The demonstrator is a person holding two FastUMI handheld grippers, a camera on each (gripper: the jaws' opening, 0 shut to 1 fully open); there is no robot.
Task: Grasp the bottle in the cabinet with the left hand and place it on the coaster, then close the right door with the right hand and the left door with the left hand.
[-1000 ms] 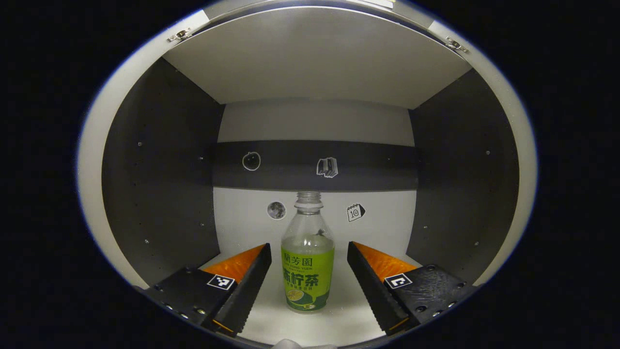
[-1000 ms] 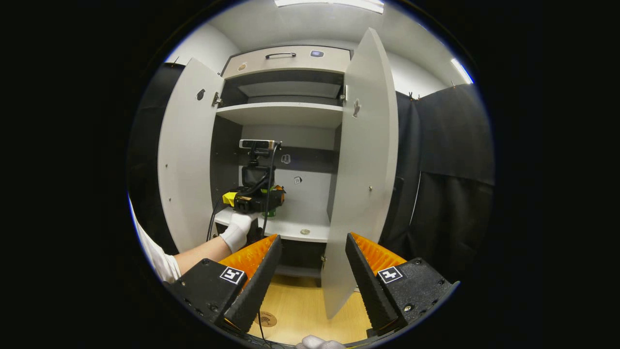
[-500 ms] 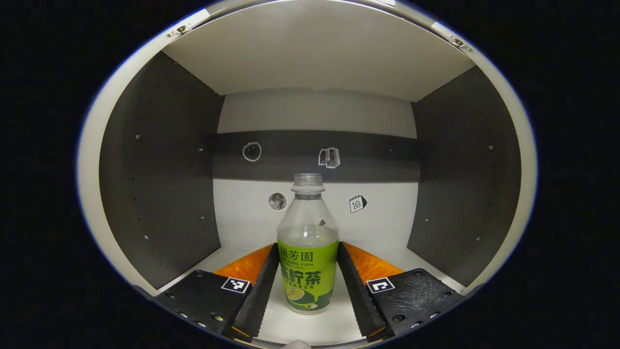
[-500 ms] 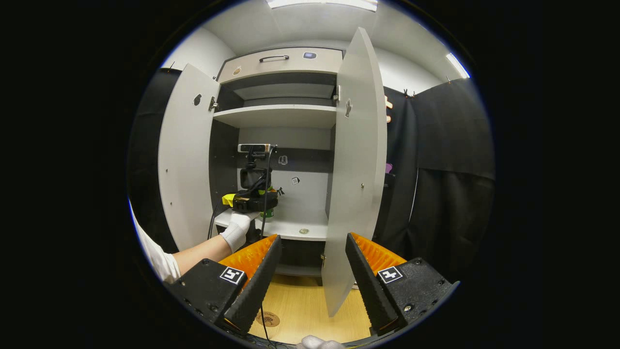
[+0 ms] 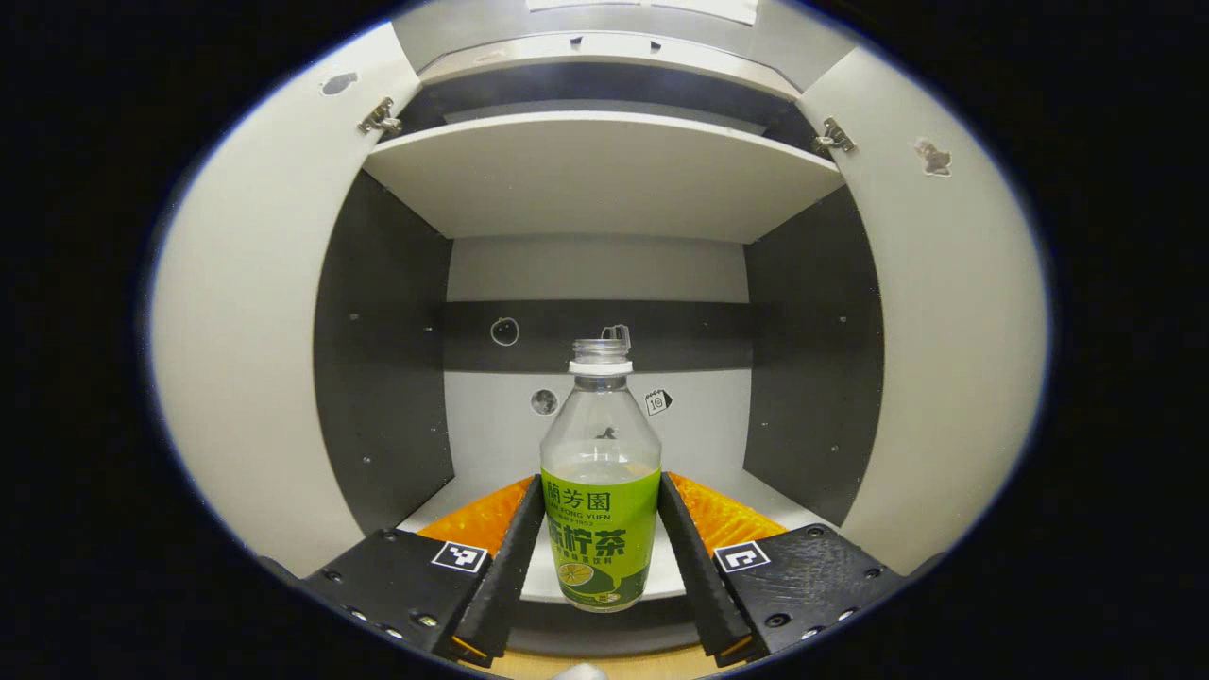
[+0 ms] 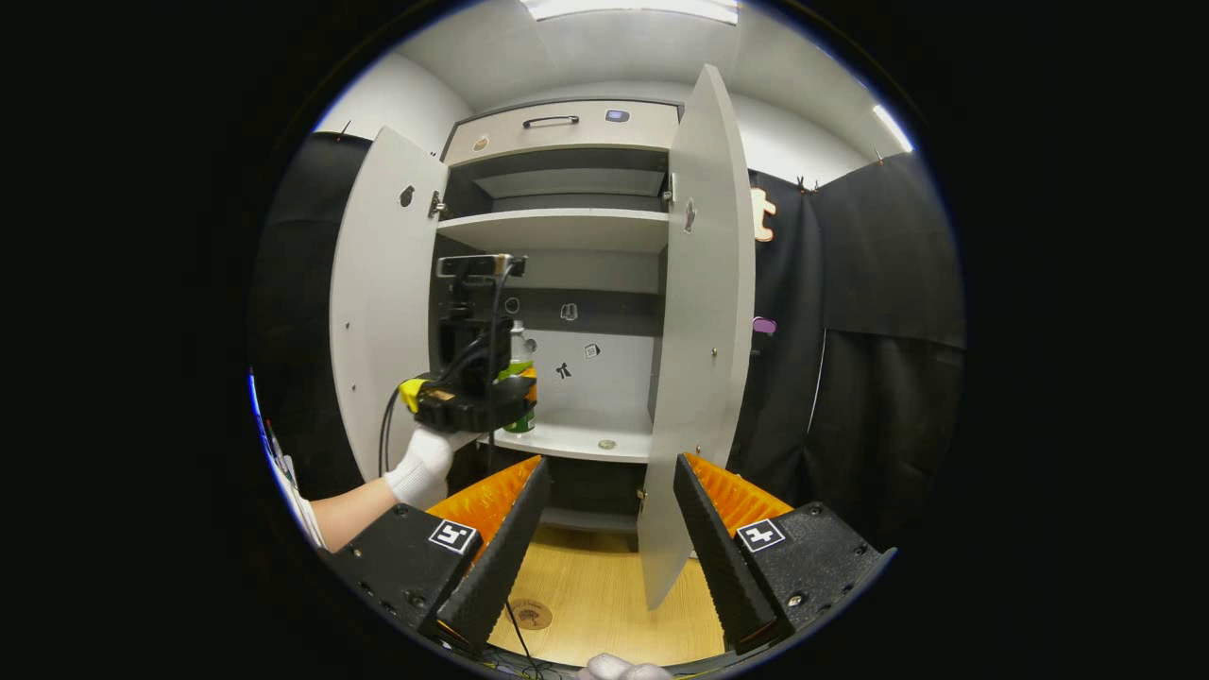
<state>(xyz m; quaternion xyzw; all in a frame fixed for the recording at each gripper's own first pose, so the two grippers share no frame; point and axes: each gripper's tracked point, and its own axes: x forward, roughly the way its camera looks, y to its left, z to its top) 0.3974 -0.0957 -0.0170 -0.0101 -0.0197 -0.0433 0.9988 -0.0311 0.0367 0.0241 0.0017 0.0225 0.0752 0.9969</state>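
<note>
The left door [image 6: 383, 312] of the cabinet [image 6: 557, 132] stands wide open, swung out to the left in the right gripper view. Just beside it, a white-gloved hand [image 6: 420, 463] holds the left gripper [image 6: 515, 382] in front of the middle shelf [image 6: 586, 442]. In the left gripper view that gripper's two fingers press on either side of the green-labelled tea bottle [image 5: 600, 510], clamped at label height. The bottle is upright, uncapped, with clear liquid up to about the top of the label, and its base hangs over the shelf's front edge, not resting on the board. So the grasp looks done and the bottle appears to be on its way out of the cabinet.

On the wooden floor [image 6: 604, 604] below, a small round brown disc [image 6: 534, 616] lies near the right gripper's left finger; this is probably the coaster, though it is too small to be sure. The bottle is well apart from it, so the placing is not yet done.

Further right, the right door [image 6: 704, 340] is open, edge-on to the camera. The right gripper [image 6: 604, 529] hangs in the foreground with its jaws spread and nothing between them, well short of that door. Both door closings are left to do.
</note>
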